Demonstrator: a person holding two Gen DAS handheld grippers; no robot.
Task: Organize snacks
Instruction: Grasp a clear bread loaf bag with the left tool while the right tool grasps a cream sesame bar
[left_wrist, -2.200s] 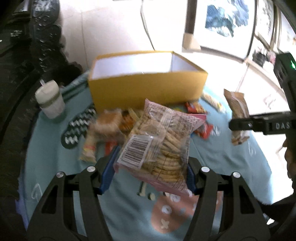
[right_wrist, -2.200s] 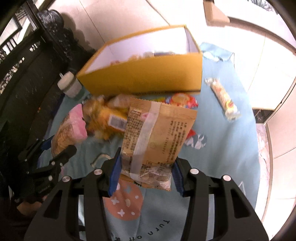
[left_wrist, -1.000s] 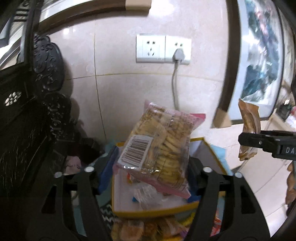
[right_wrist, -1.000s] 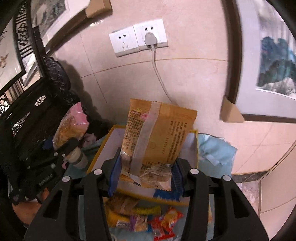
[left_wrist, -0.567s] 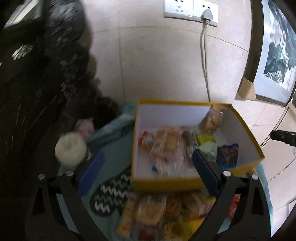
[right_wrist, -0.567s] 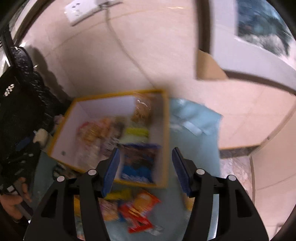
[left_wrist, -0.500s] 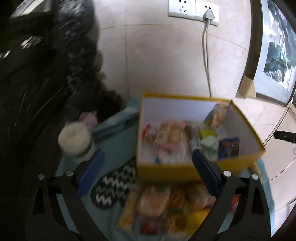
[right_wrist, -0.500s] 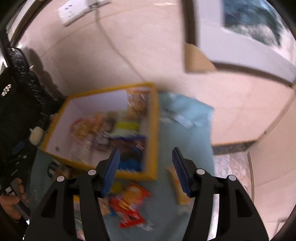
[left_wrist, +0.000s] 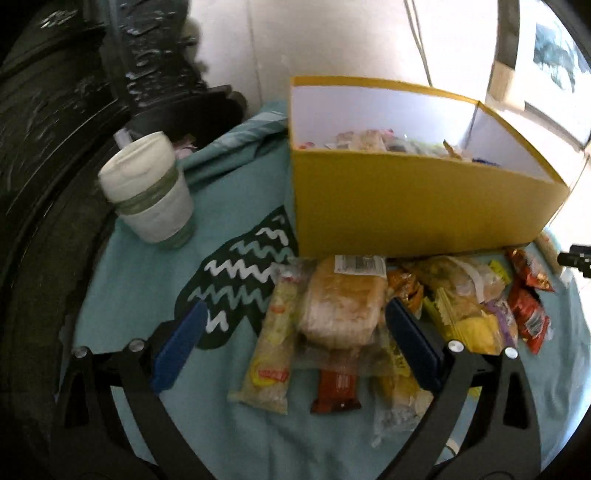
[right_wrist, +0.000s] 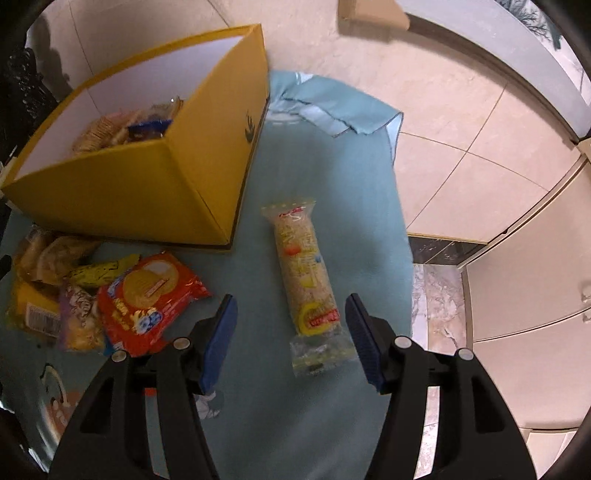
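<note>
A: Eyeing the bread pack (left_wrist: 341, 302) in front of the yellow box (left_wrist: 413, 210): soft, light, crinkly film. Pinch its sides gently or it squashes.

B: Left tongs (left_wrist: 293, 332) spread wide around it, empty. Right tongs (right_wrist: 291, 325) also open, straddling the long cracker pack (right_wrist: 304, 277) lying alone on the blue cloth (right_wrist: 325, 155); likely brittle, so grip mid-length.

1. The left tongs (left_wrist: 293, 332), which earlier gripped a pink-edged pack of biscuits, now stand wide apart and bare, low over the snack pile, with a bread bun pack (left_wrist: 341, 301) between them.
2. The right tongs (right_wrist: 291, 332), which earlier pinched a tan snack bag, are now spread wide and bare, bracketing a long noodle pack (right_wrist: 304, 275) on the tabletop (right_wrist: 321, 417).
3. Both released packs have gone into the yellow box (right_wrist: 147, 184).
</note>
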